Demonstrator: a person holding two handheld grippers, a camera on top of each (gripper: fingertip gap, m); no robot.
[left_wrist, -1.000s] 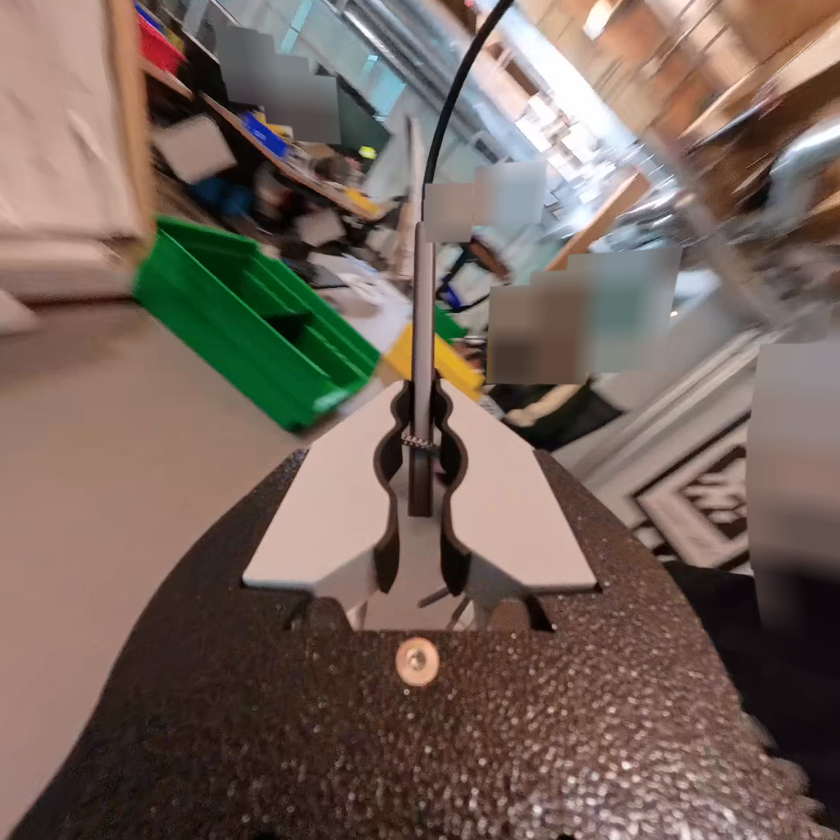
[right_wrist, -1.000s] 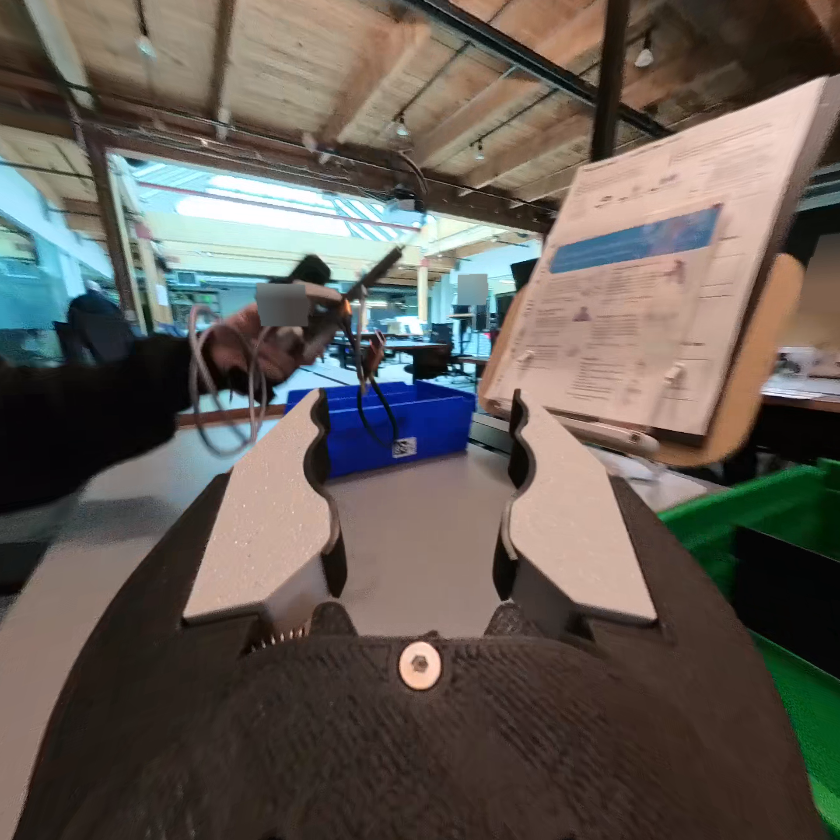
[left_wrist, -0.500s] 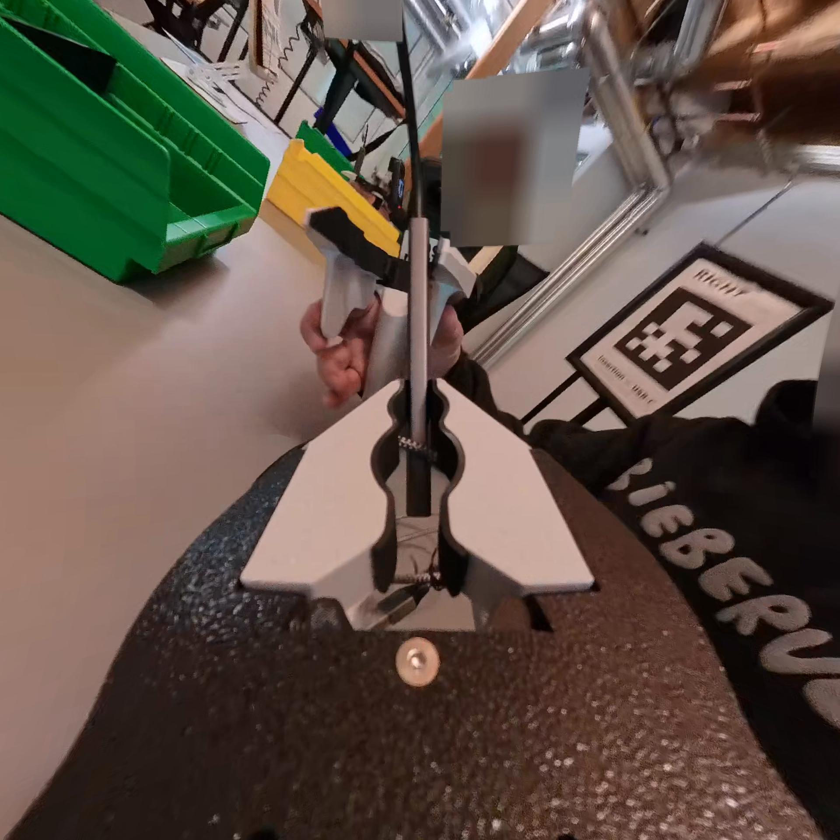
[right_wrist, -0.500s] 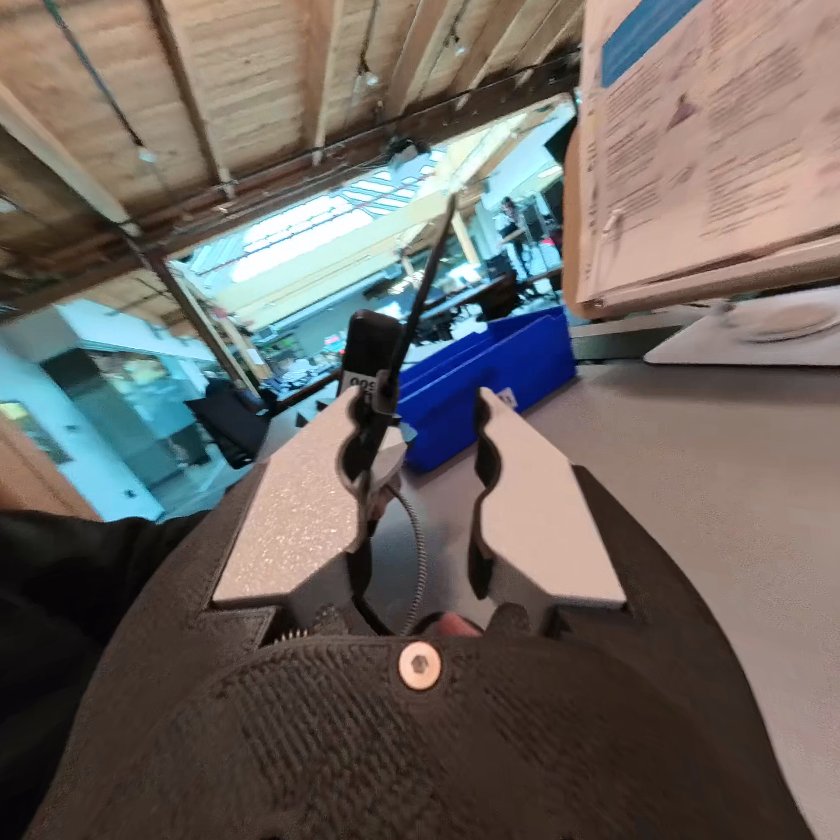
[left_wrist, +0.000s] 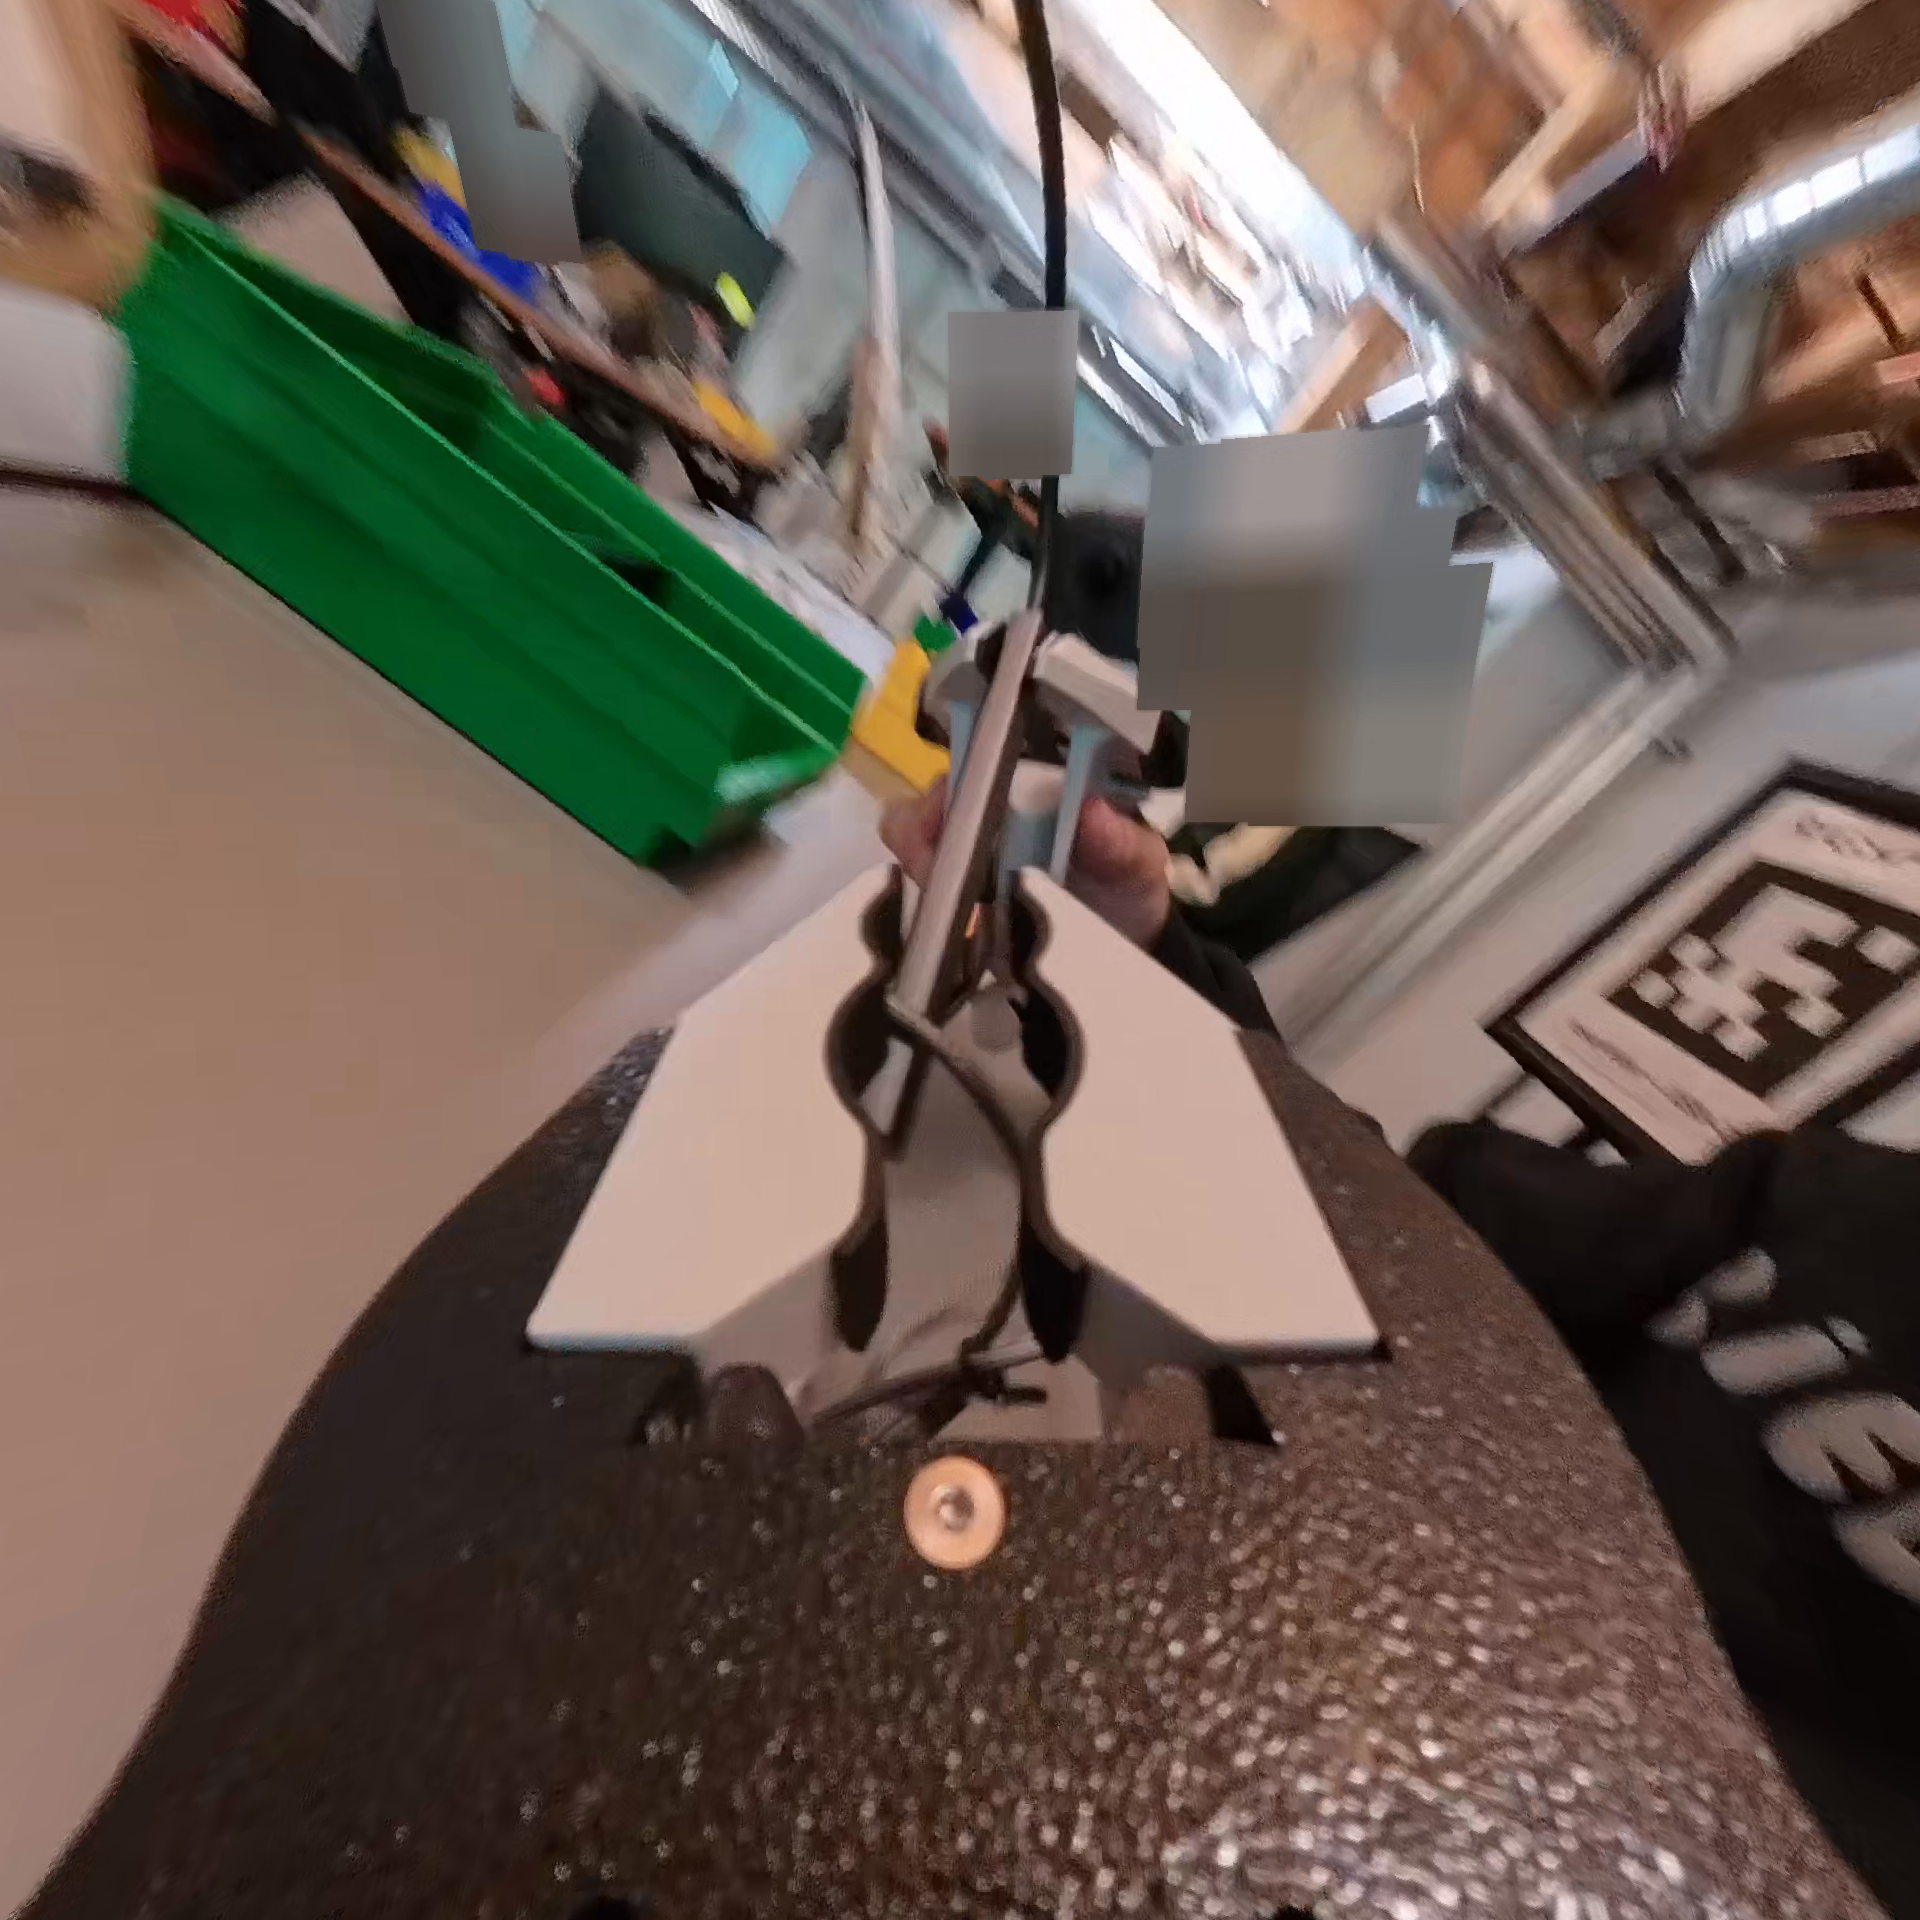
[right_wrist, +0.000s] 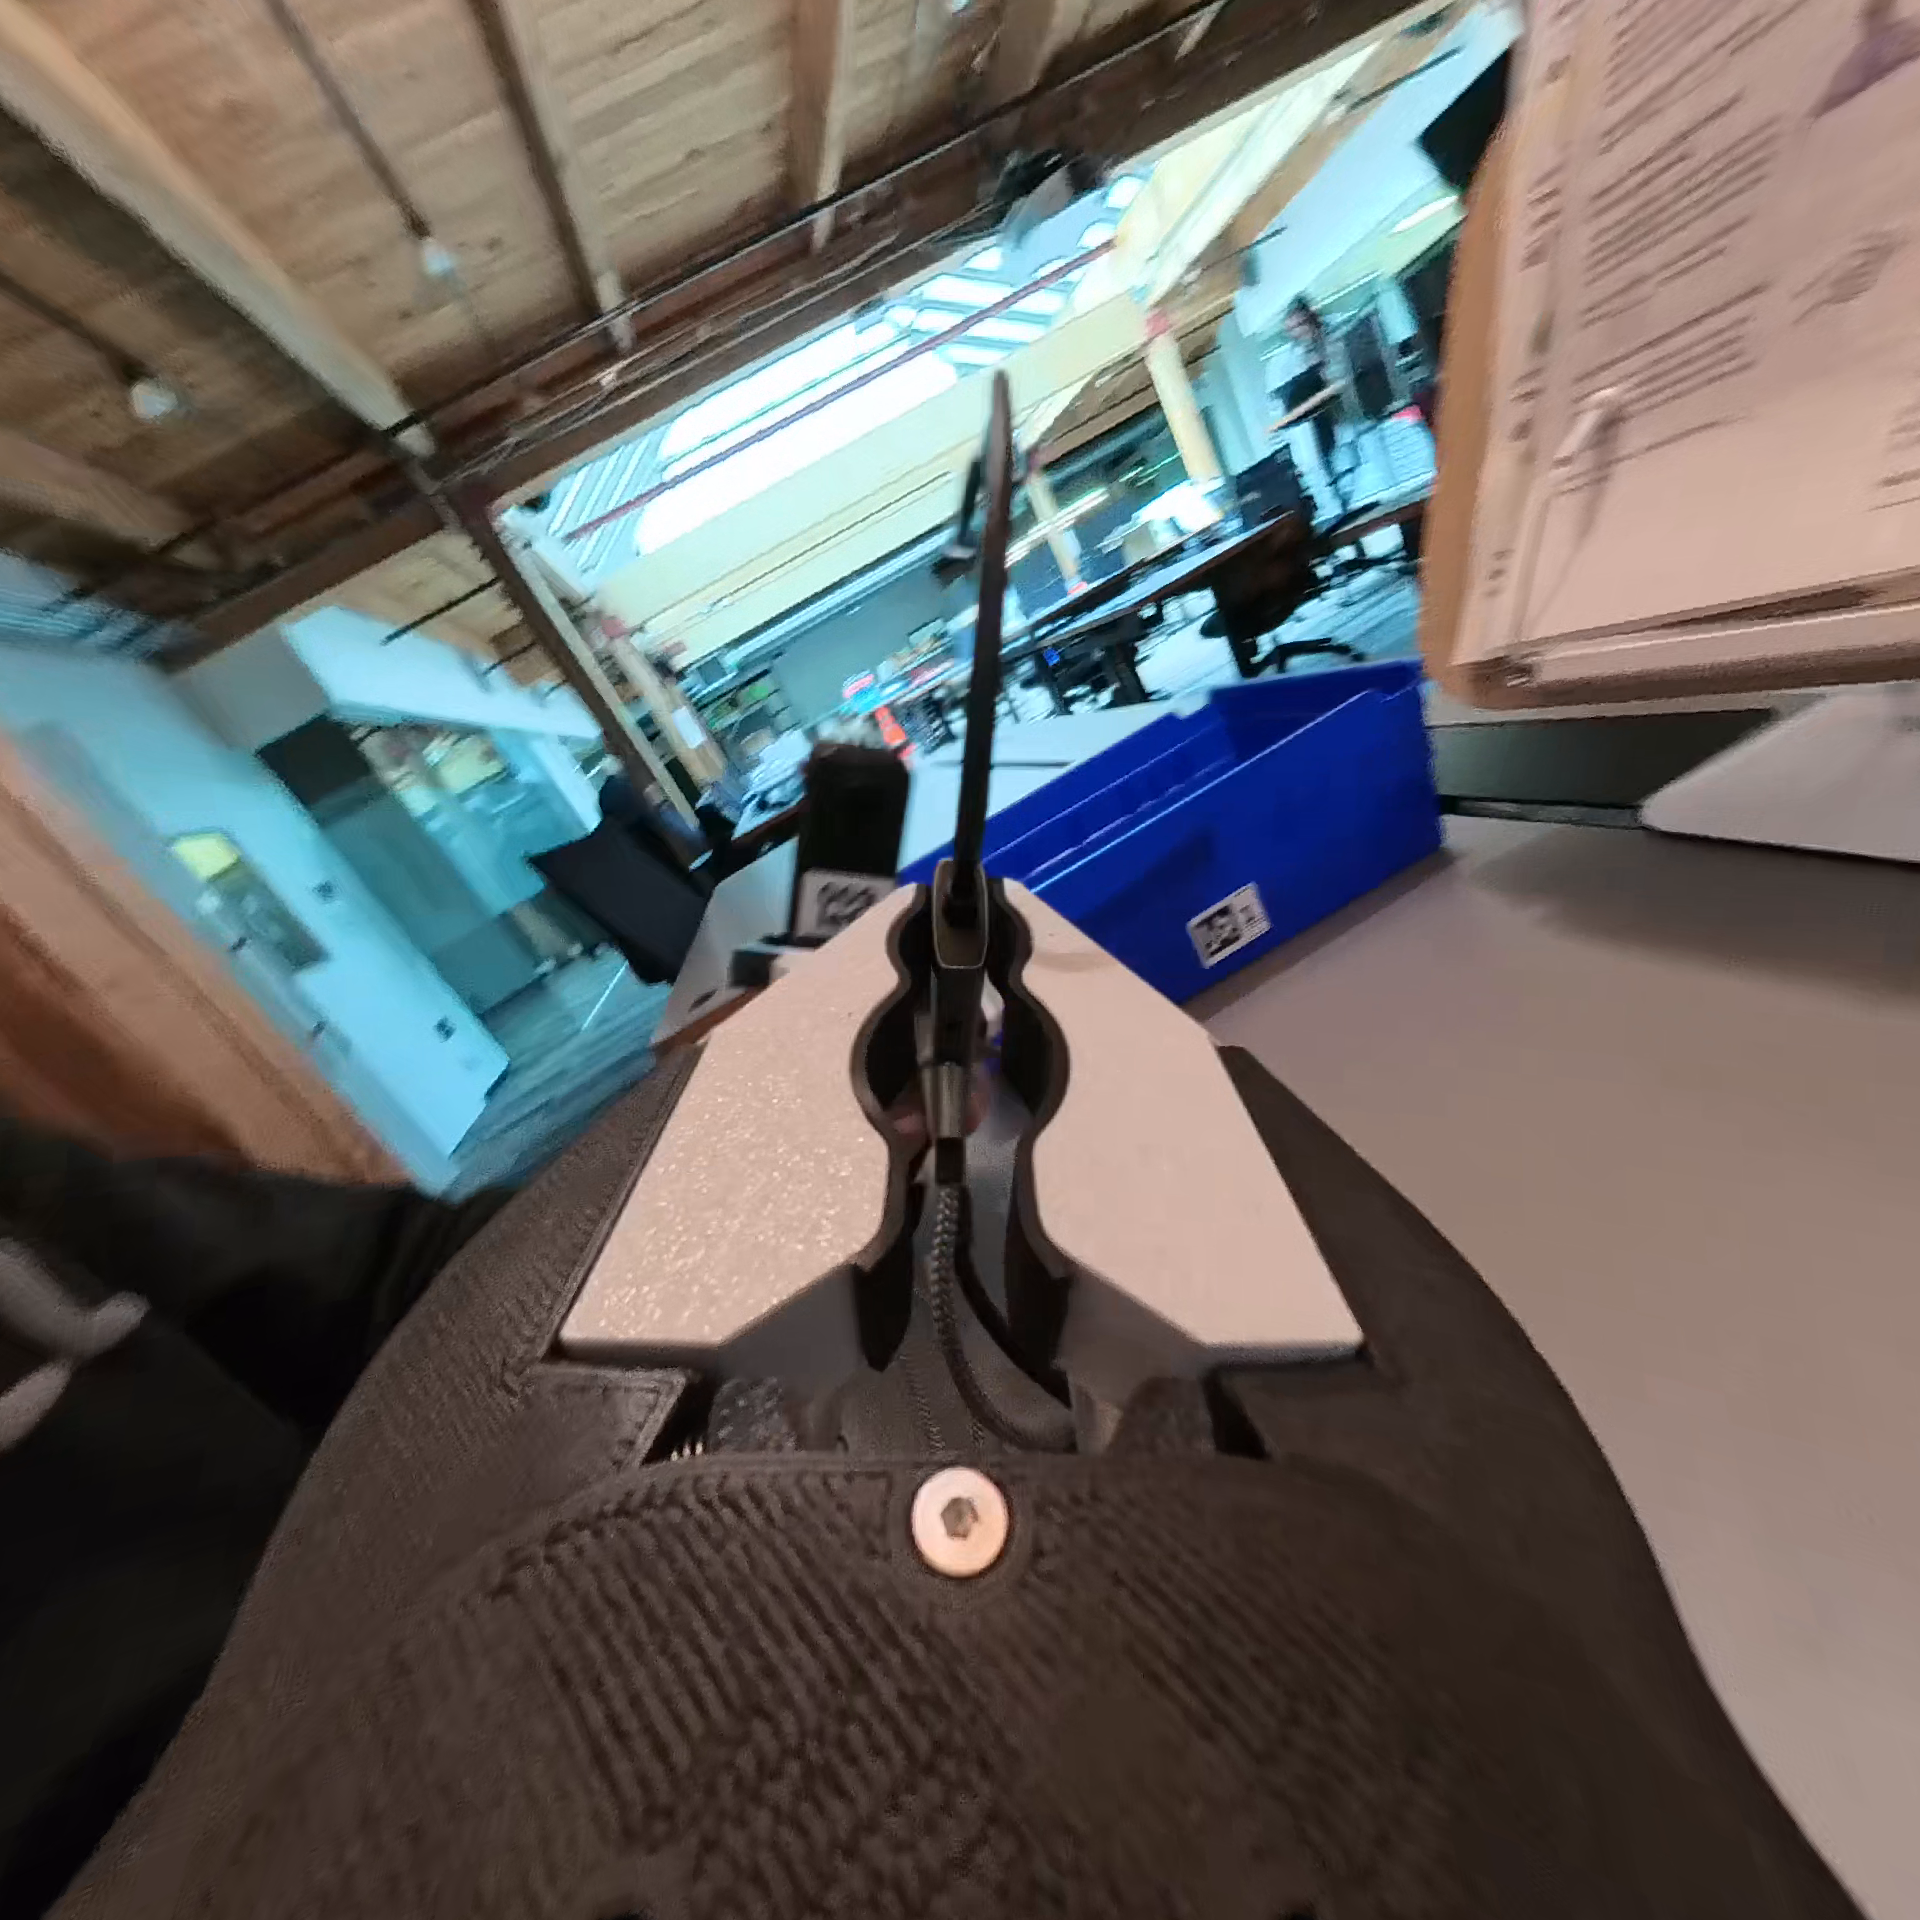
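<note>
left wrist view: the left gripper (left_wrist: 951, 904) has its two pale fingers (left_wrist: 727, 1174) slightly parted, with a narrow wavy gap between them. a slim grey metal rod (left_wrist: 961, 821) leans through that gap, tilted, and a thin black cable (left_wrist: 1044, 156) runs on from its far end up out of the frame. the picture is blurred, and i cannot tell whether the fingers press on the rod or merely flank it. a thin grey wire (left_wrist: 956, 1070) curves across the gap lower down. just beyond the fingertips a person's hand (left_wrist: 1117, 862) holds the right gripper (left_wrist: 1039, 686), which shows only as a pale blurred shape. to the left a green bin (left_wrist: 416, 561) stands on the grey bench (left_wrist: 260, 935), with a yellow bin (left_wrist: 899, 727) behind its near end. a framed black-and-white marker board (left_wrist: 1756, 977) stands at the right, above a dark sleeve (left_wrist: 1662, 1299).

right wrist view: the right gripper (right_wrist: 961, 899) is pressed together on a dark metal connector (right_wrist: 958, 930) pinched at its fingertips. a stiff black strip (right_wrist: 985, 644) rises from the connector toward the ceiling, and a braided grey cable (right_wrist: 951, 1278) drops from it between the fingers toward the gripper body. a blue bin (right_wrist: 1226, 831) sits on the bench (right_wrist: 1558, 1091) beyond, well apart from the gripper. a board with printed sheets (right_wrist: 1683, 343) leans at the upper right.
</note>
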